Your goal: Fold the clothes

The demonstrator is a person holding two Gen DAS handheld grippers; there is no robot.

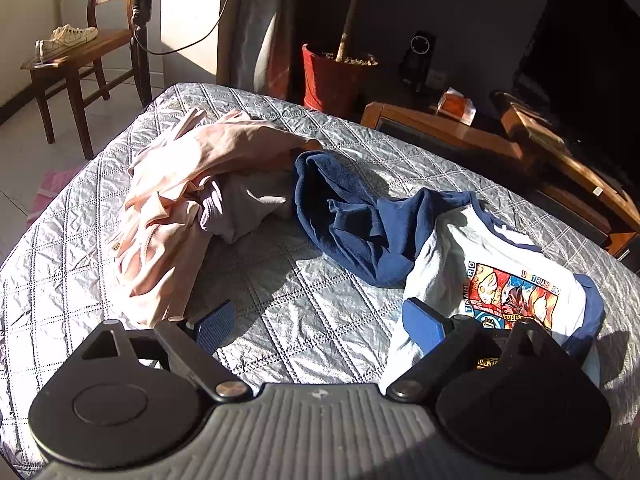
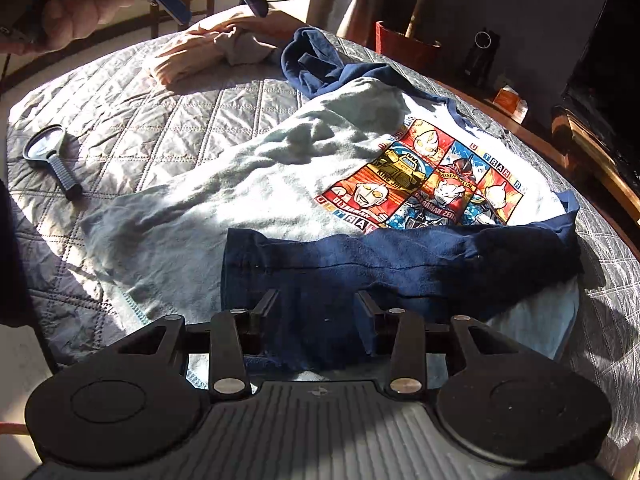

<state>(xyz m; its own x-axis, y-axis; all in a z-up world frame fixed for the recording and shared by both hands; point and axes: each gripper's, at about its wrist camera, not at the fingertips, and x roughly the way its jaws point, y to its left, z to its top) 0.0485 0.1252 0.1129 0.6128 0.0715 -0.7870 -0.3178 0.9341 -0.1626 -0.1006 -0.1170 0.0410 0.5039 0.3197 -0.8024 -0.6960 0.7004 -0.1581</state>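
Note:
A white long-sleeved shirt [image 2: 240, 184] with a colourful cartoon print and navy sleeves lies spread on the quilted grey bed cover [image 2: 140, 120]. One navy sleeve [image 2: 400, 264] is laid across its lower body. My right gripper [image 2: 318, 314] stands over that sleeve's end, jaws partly apart with navy cloth between the fingers. The left gripper [image 1: 320, 324] hovers open over bare quilt, the printed shirt [image 1: 512, 292] by its right finger and the other navy sleeve [image 1: 352, 216] ahead. A crumpled pink garment [image 1: 172, 208] and a grey one [image 1: 240, 208] lie at the left.
A black magnifying glass [image 2: 48, 152] lies on the cover's left side. A hand [image 2: 80, 4] holds the left gripper [image 2: 216, 2] above the pink pile. Beyond the bed stand a wooden chair with shoes [image 1: 68, 40], a red plant pot [image 1: 332, 76] and a wooden cabinet [image 1: 500, 140].

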